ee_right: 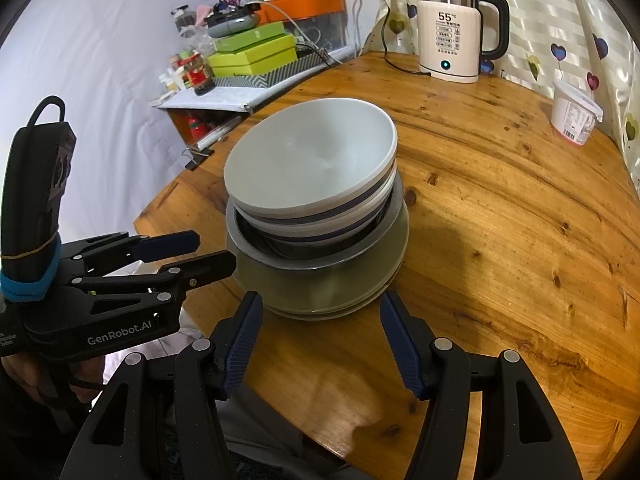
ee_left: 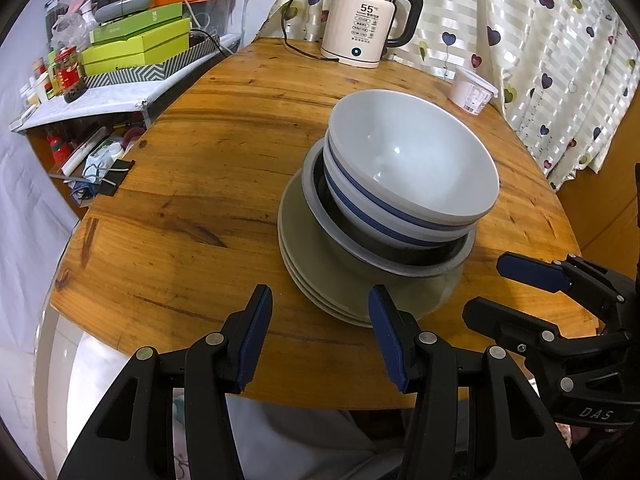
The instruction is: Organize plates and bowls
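Observation:
One stack of dishes stands on the round wooden table. At the bottom lie olive-green plates. A grey-rimmed dark dish rests on them. White bowls with blue bands are nested on top. My left gripper is open just in front of the plates, holding nothing. My right gripper is open at the near edge of the plates, also with nothing in it. Each gripper shows at the side of the other's view, the right gripper and the left gripper.
A white electric kettle stands at the table's far edge, its cord trailing left. A white plastic tub sits by the heart-patterned curtain. A cluttered shelf with green boxes stands to the left of the table.

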Action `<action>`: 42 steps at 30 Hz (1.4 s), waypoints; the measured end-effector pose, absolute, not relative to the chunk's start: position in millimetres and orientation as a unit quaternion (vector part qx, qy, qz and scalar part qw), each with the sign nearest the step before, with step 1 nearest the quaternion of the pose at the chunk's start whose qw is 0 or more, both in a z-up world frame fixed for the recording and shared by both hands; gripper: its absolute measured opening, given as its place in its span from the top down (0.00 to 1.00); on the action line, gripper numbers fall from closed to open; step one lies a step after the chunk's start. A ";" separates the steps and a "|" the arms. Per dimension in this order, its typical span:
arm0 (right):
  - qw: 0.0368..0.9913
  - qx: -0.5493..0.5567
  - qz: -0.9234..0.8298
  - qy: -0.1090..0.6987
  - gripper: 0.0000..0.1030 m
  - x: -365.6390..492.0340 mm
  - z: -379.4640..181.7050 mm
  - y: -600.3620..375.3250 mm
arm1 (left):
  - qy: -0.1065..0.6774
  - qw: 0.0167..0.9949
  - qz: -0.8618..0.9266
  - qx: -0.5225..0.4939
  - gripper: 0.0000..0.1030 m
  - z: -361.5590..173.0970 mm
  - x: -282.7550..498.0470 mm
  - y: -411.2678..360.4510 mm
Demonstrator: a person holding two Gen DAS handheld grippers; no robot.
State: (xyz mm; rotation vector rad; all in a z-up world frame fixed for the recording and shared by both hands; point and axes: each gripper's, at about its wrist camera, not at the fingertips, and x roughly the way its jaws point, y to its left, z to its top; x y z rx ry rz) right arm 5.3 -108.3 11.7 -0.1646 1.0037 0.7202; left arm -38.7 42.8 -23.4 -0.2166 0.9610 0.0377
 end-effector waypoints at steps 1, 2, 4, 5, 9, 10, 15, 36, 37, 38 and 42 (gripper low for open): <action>0.812 -0.077 0.337 0.470 0.40 5.2 11.7 -108.4 | 0.461 0.881 0.018 -0.104 0.50 -23.4 -38.6 42.9; 0.812 -0.077 0.337 0.470 0.40 5.2 11.7 -108.4 | 0.461 0.881 0.017 -0.104 0.50 -23.7 -39.0 42.5; 0.812 -0.077 0.337 0.470 0.40 5.1 11.8 -108.4 | 0.461 0.881 0.017 -0.104 0.50 -23.7 -39.5 42.2; 0.812 -0.077 0.337 0.470 0.40 5.1 11.7 -108.4 | 0.461 0.881 0.017 -0.104 0.50 -23.8 -39.6 42.0; 0.812 -0.077 0.337 0.470 0.40 4.9 11.5 -108.5 | 0.461 0.881 0.016 -0.104 0.50 -23.9 -40.4 41.6; 0.812 -0.077 0.337 0.470 0.40 5.0 11.7 -108.3 | 0.461 0.881 0.016 -0.104 0.50 -23.6 -40.2 41.3; 0.812 -0.077 0.337 0.470 0.40 4.8 11.6 -108.4 | 0.462 0.881 0.018 -0.104 0.50 -23.9 -40.7 41.0; 0.815 -0.081 0.337 0.465 0.40 1.3 18.1 -107.5 | 0.464 0.880 0.017 -0.103 0.50 -23.3 -43.4 40.9; 0.815 -0.082 0.337 0.464 0.40 1.4 18.3 -107.3 | 0.465 0.879 0.016 -0.103 0.50 -23.5 -43.5 41.4; 0.815 -0.081 0.337 0.465 0.40 1.1 17.9 -107.3 | 0.465 0.879 0.016 -0.103 0.50 -23.5 -43.8 41.7; 0.815 -0.081 0.337 0.465 0.40 1.2 17.9 -107.2 | 0.465 0.879 0.016 -0.103 0.50 -23.5 -44.7 41.8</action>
